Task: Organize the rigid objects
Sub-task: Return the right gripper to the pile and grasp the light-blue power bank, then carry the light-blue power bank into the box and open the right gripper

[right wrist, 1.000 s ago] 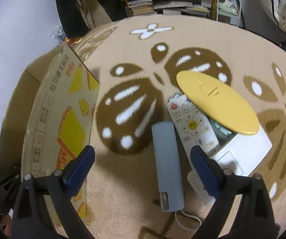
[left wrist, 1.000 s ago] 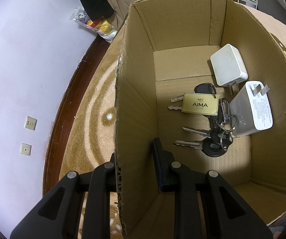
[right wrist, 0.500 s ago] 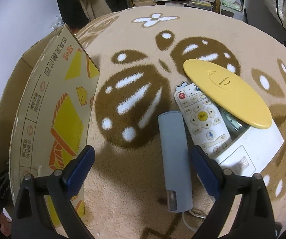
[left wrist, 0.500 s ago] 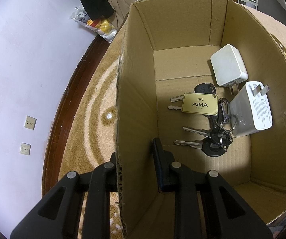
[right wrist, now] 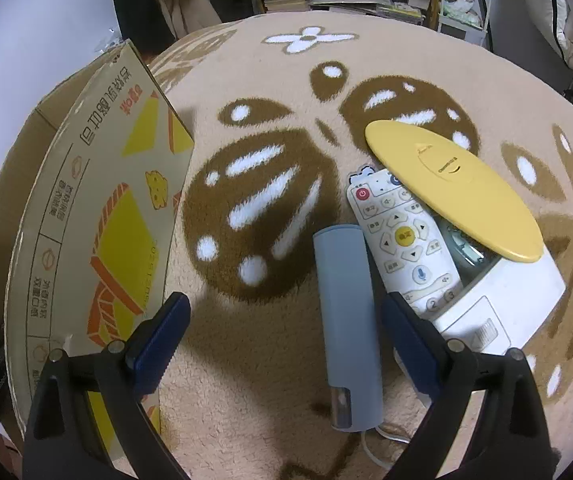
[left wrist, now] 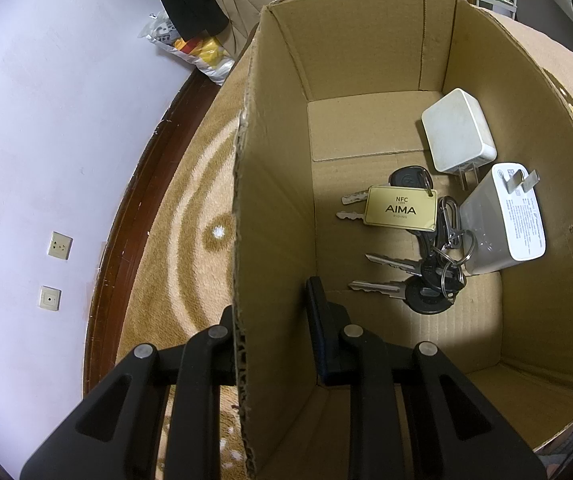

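My left gripper [left wrist: 274,308] is shut on the left wall of the open cardboard box [left wrist: 366,40], one finger inside and one outside. On the box floor lie a bunch of keys [left wrist: 414,276] with a gold tag [left wrist: 400,210] and two white plug chargers [left wrist: 456,136] [left wrist: 502,224]. My right gripper [right wrist: 286,304] hangs open over the carpet, holding nothing. A grey-blue bar [right wrist: 346,320] lies just inside its right finger. Beside it lies a white remote [right wrist: 402,236], partly under a yellow oval lid [right wrist: 454,188].
The printed outside of the box [right wrist: 98,220] stands close to my right gripper's left finger. A white case [right wrist: 506,300] sits under the lid and remote. A thin white cable [right wrist: 374,440] trails from the bar. Wall and dark skirting [left wrist: 126,220] run left of the box; shelves stand behind.
The right wrist view has shifted slightly, so the box side and the objects on the carpet look a little nearer. The left gripper and the box contents have not moved.
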`<state>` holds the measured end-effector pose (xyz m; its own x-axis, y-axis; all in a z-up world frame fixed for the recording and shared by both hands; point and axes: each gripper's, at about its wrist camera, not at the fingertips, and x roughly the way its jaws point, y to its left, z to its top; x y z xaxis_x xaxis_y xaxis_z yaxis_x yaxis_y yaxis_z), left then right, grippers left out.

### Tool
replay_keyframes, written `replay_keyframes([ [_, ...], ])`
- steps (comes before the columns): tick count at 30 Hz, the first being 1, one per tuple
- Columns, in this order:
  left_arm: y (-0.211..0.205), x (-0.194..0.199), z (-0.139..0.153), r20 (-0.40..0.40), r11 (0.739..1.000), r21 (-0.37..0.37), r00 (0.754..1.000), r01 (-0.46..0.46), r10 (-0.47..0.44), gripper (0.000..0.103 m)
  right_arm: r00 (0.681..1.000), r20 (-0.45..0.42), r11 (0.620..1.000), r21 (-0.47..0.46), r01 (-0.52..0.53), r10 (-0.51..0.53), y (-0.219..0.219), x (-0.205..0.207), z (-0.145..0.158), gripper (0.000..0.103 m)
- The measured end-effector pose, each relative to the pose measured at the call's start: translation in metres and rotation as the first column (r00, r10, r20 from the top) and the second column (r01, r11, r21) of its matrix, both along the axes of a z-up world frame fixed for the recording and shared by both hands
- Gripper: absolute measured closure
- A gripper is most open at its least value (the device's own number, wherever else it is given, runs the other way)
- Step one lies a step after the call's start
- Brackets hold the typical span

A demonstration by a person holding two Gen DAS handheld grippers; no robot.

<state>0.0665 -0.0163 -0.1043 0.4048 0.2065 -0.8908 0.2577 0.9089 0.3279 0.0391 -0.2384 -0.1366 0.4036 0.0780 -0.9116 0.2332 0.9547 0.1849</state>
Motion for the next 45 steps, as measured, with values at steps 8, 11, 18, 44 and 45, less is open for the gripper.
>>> replay_keyframes([
  [8, 0.000, 0.000, 0.000, 0.000, 1.000, 0.001, 1.000, 0.000, 0.000, 0.081, 1.000, 0.001, 0.999, -0.052, 0.002, -0.002, 0.001, -0.001, -0.002, 0.027],
  [11, 0.000, 0.000, 0.000, 0.000, 1.000, 0.000, 1.000, 0.000, 0.000, 0.081, 1.000, -0.019, 0.997, -0.074, 0.008, -0.010, -0.003, -0.001, -0.006, 0.042],
  [18, 0.000, 0.000, 0.000, -0.001, 1.000, -0.001, 1.000, -0.001, 0.001, 0.081, 1.000, -0.020, 0.999, -0.036, 0.011, -0.012, -0.008, 0.000, -0.012, 0.046],
  [44, 0.005, -0.001, -0.003, -0.004, 1.000, -0.001, 1.000, -0.003, 0.003, 0.081, 0.890, 0.456, 1.000, -0.023, -0.002, 0.012, 0.025, -0.019, 0.109, 0.075],
  [45, 0.004, -0.001, -0.003, -0.004, 1.000, -0.001, 1.000, -0.003, 0.003, 0.081, 0.885, 0.465, 1.000, -0.016, -0.004, 0.011, 0.027, -0.020, 0.113, 0.075],
])
